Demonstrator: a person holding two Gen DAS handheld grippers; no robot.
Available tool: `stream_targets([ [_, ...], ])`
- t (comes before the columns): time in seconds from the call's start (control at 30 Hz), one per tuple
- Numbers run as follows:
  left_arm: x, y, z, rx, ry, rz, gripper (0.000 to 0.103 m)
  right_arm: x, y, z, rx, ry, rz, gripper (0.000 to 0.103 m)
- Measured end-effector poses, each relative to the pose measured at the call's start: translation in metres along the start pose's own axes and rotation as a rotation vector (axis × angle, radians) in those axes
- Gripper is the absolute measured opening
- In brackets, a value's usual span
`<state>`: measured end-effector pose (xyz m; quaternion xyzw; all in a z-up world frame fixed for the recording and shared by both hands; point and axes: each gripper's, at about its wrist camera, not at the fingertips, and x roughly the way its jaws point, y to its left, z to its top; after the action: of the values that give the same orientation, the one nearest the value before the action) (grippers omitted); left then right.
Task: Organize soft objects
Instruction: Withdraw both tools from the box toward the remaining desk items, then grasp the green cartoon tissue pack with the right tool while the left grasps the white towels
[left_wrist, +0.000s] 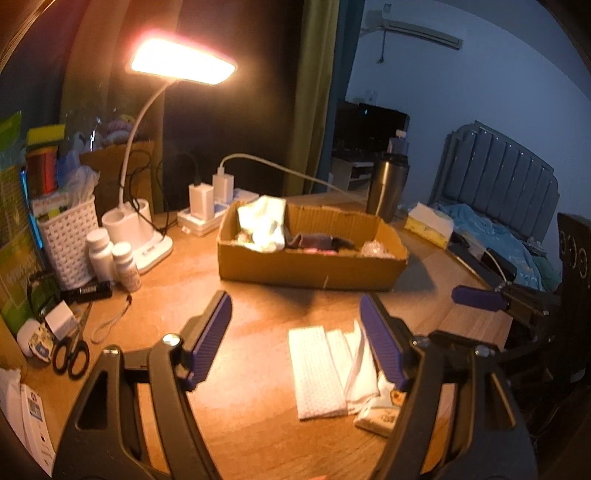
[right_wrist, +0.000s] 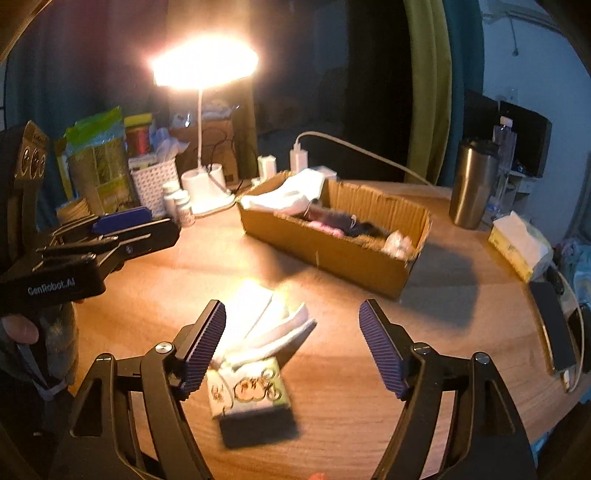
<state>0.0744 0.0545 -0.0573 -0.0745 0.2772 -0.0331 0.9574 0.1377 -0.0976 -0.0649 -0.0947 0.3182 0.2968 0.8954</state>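
**Gripper hardware look**

Left gripper (left_wrist: 295, 339): black plastic frame with triangular cut-outs, silver screw heads at the finger pivots, two purple ribbed pads (left_wrist: 384, 347). Right gripper (right_wrist: 291, 343): same build, black arms, silver screws, purple ridged pads (right_wrist: 205, 343). In the right wrist view the left unit's black body at far left carries white "GenRobot.AI" lettering. A thumb shows below it; sleeve not discernible.

In the left wrist view, a folded cloth (left_wrist: 320, 371) lay on the table (left_wrist: 258, 424) at lower centre. Behind it sat a cardboard box (left_wrist: 310, 266) holding socks (left_wrist: 264, 225); a lamp (left_wrist: 147, 236) stood at left.
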Motion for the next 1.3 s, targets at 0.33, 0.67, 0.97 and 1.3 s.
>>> stream_targets([
  [0.33,0.013,0.006,-0.024,-0.021,0.075,0.015,0.073,0.018,0.009,-0.032,-0.022,0.085,0.051,0.078],
  [0.67,0.028,0.012,-0.038,-0.036,0.132,0.035,0.073,0.039,0.021,-0.051,-0.06,0.167,0.129,0.079],
  [0.97,0.042,0.004,-0.042,-0.016,0.175,0.041,0.073,0.049,0.021,-0.058,-0.068,0.194,0.148,0.079],
  [1.3,0.058,-0.033,-0.034,0.063,0.21,0.017,0.073,0.045,-0.008,-0.06,-0.038,0.174,0.119,0.071],
])
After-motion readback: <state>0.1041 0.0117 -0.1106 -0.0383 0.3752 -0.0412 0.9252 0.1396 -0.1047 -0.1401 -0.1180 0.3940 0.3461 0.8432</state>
